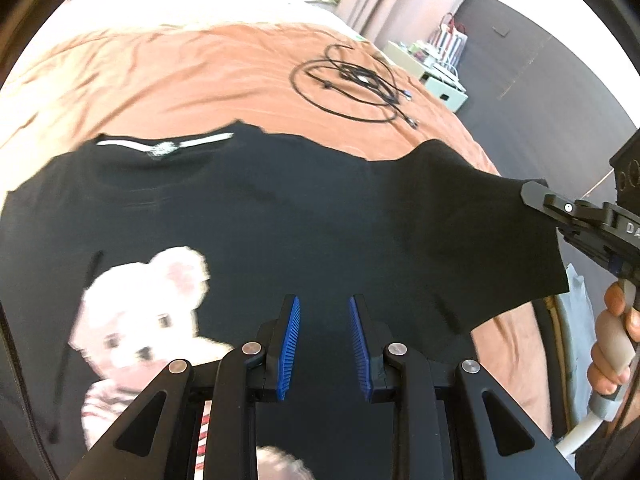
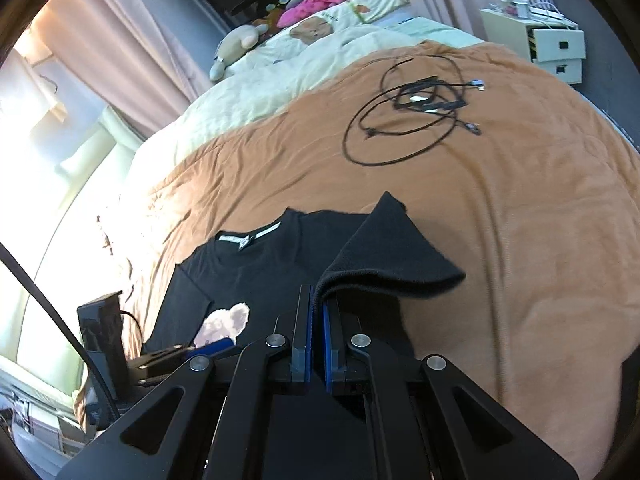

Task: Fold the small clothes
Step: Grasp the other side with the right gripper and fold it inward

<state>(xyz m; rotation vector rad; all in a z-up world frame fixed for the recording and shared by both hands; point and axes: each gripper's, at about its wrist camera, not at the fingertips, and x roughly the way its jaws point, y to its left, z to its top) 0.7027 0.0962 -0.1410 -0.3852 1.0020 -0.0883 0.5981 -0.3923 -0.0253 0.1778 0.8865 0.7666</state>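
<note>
You're working in a lived-in bedroom at home.

Ahead of your right gripper (image 2: 317, 312) a bed (image 2: 540, 240) spreads under an orange-brown blanket, with a cream duvet (image 2: 248, 92) beyond it and stuffed toys (image 2: 240, 42) piled at the far end. Pink curtains (image 2: 116, 40) hang to the gripper's left by a bright window, and a small white drawer unit (image 2: 556, 50) stands far off to its right, past a coil of black cable (image 2: 400, 120).

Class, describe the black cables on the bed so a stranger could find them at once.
Start at the orange blanket covering the bed. Beyond the black T-shirt, toward the white drawer unit, lies a loose coil of black cables: the only thin, looped thing there.
</note>
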